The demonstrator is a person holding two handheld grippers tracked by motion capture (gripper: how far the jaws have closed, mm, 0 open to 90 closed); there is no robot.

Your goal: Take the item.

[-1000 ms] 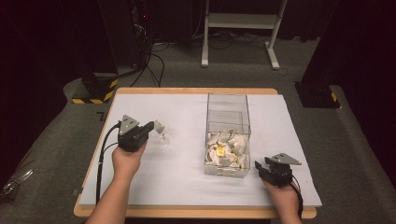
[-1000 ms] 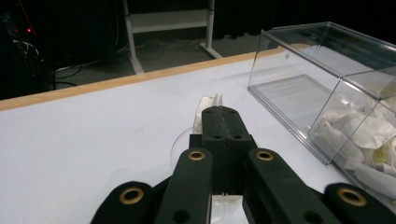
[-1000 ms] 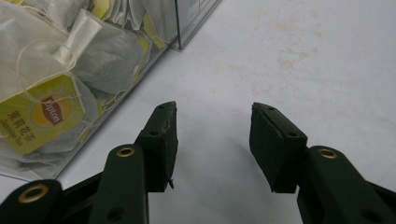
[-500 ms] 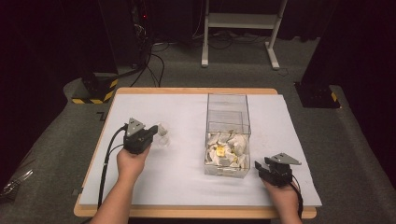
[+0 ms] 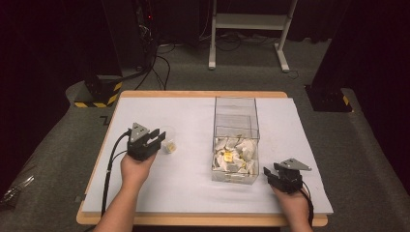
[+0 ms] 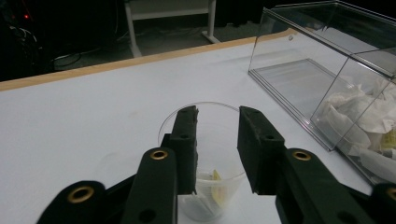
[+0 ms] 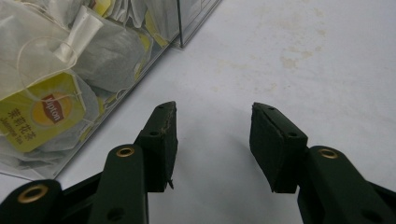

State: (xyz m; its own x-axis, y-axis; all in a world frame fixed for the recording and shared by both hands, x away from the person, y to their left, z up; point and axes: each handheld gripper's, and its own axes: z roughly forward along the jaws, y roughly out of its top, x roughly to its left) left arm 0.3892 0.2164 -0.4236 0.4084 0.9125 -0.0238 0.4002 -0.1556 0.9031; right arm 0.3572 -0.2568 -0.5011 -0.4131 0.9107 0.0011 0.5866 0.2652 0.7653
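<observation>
**Step in hand (judged):** moving tea bags one at a time from the clear rectangular plastic box to the small clear plastic cup; the release phase of one such transfer.

**Left gripper**: poised at the cup, left of centre in the high view. Fingers parted, having just been opening. In the left gripper view, standing either side of the cup mouth, apparently without pressing on its wall. Nothing gripped.

**Right gripper**: low on the white counter, just beside the near right corner of the box, lower right of the high view. Fingers released, bare counter between them, box wall at upper left of the right gripper view.

**Task's thing:** one white tea bag with a yellow tag lying at the bottom of the cup, seen through the gap between the left fingers.

**Next move (judged):** calls for lifting the left gripper straight clear so as not to tip the light cup, then reaching over the box rim to pinch a single bag, with care for tangled strings.

**Count:**
- Grippers: two.
- Cups: one, upright.
- Boxes: one, with two compartments; far one bare, near one heaped.
- Tea bags in cup: one made out; more cannot be ruled out.
- Tea bags in box: a loose pile, too overlapped for an exact count; certainly more than a handful. Yellow Lipton tag legible.
</observation>
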